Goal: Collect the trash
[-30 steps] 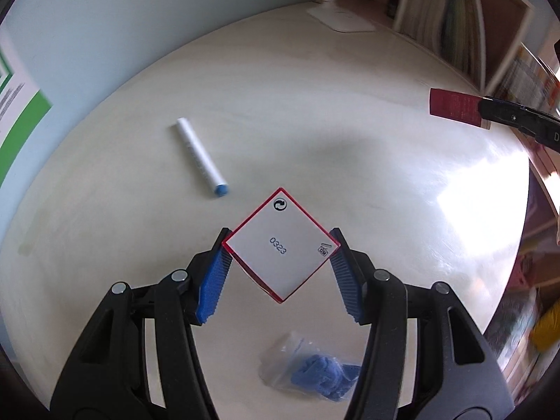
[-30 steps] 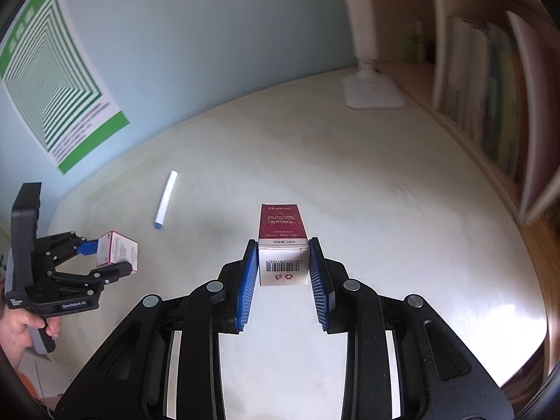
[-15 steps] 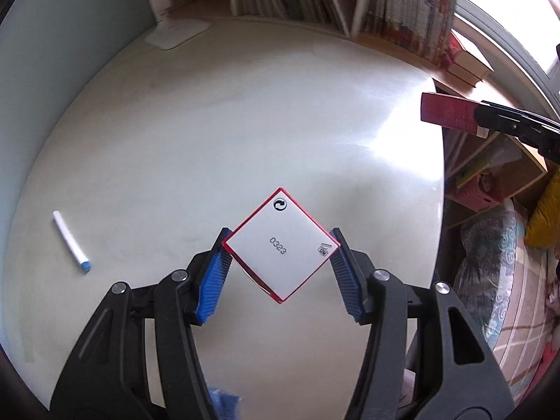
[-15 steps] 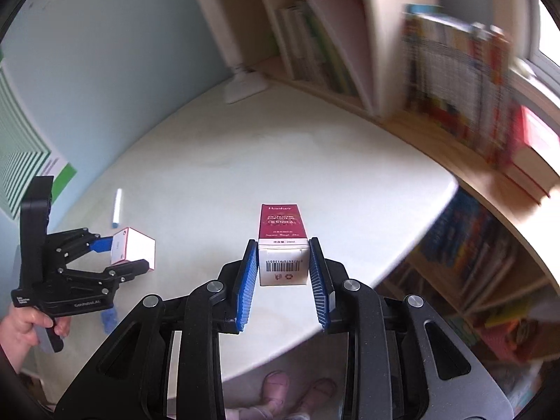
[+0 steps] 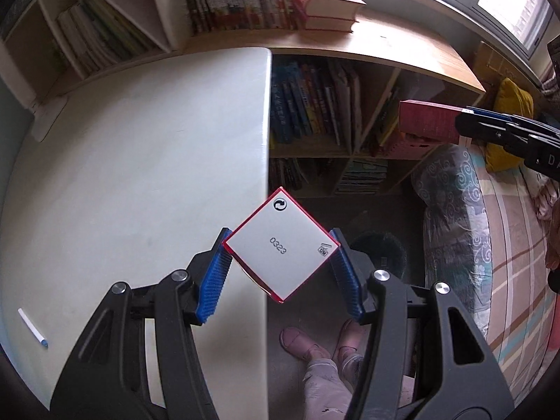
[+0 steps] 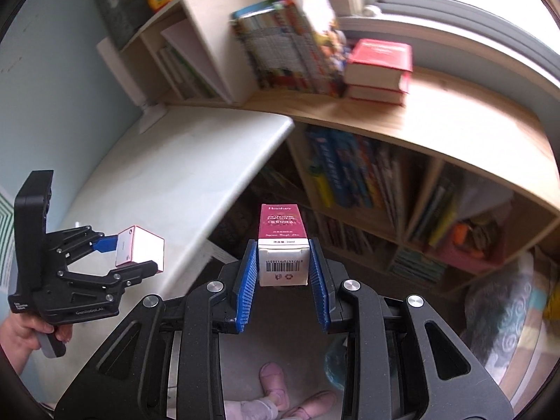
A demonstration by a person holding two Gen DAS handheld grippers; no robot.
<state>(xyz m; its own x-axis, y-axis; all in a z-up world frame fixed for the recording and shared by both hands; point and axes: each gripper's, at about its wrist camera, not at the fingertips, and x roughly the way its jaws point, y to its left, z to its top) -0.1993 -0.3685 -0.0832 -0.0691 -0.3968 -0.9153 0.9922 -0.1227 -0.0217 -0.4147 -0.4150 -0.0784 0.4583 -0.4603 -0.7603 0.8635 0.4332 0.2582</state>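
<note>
My left gripper point(image 5: 281, 250) is shut on a white square box with red edges point(image 5: 280, 241), held corner to corner over the table's right edge. My right gripper point(image 6: 283, 266) is shut on a tall pink and white carton point(image 6: 282, 241), held out past the table above the floor. The right wrist view shows the left gripper point(image 6: 138, 253) with its white box point(image 6: 141, 248) at the left. In the left wrist view the carton point(image 5: 428, 120) and the right gripper point(image 5: 465, 120) appear at the right. A dark round bin point(image 5: 379, 245) stands on the floor, partly hidden behind my left gripper's right finger.
The white table point(image 5: 140, 175) ends in a straight edge beside the left gripper. A pen point(image 5: 33, 327) lies near its left end. Low bookshelves point(image 5: 332, 115) line the wall, with a patterned bed point(image 5: 490, 245) at the right. The person's pink slippers point(image 5: 301, 341) stand on the floor below.
Both grippers have swung right, from over the table to its right edge and beyond, each keeping its box. The floor, bin and low bookshelves have come into view.
</note>
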